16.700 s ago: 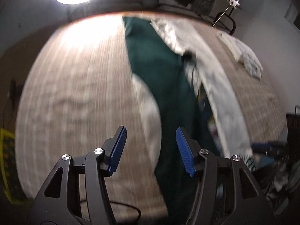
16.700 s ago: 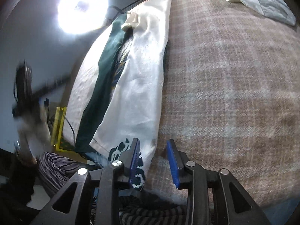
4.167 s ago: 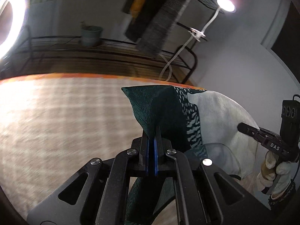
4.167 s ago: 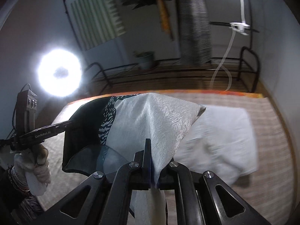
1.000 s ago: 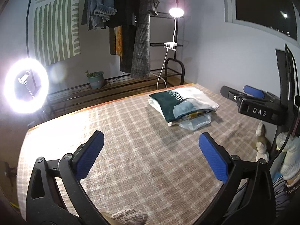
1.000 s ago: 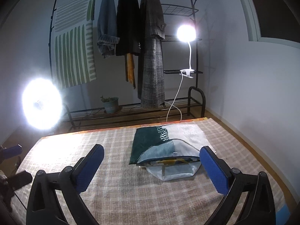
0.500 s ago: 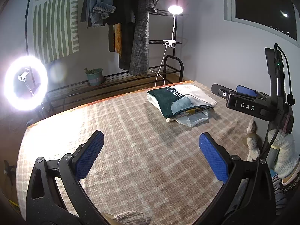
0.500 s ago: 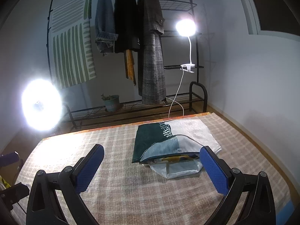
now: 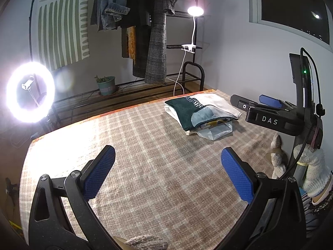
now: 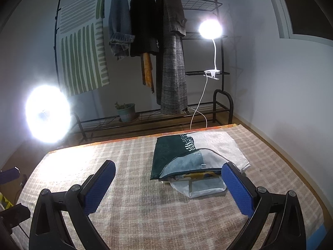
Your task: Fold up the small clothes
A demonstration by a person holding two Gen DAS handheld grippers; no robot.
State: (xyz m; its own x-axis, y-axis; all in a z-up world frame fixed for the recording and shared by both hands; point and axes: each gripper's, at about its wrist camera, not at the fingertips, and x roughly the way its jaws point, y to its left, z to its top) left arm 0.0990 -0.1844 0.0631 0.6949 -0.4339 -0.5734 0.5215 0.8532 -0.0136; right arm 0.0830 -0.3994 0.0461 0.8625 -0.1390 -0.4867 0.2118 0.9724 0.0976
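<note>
Grippers: left gripper [image 9: 167, 174] and right gripper [image 10: 168, 187] both wide, empty.
Garment [image 10: 193, 160]: folded, white underlayer poking out.
Risk: regrasping could undo the fold.

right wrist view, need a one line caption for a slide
Open right tongs hover above the plaid bedcover, facing the folded garment near the far edge.

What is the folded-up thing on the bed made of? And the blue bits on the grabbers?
The folded garment looks like soft woven cloth, matte, in dark green and white panels; it creases and lies flat. The blue pads on the right hand-held gripper look like rubber or textured plastic: a fine dotted grip pattern shows. I can't be certain.
</note>
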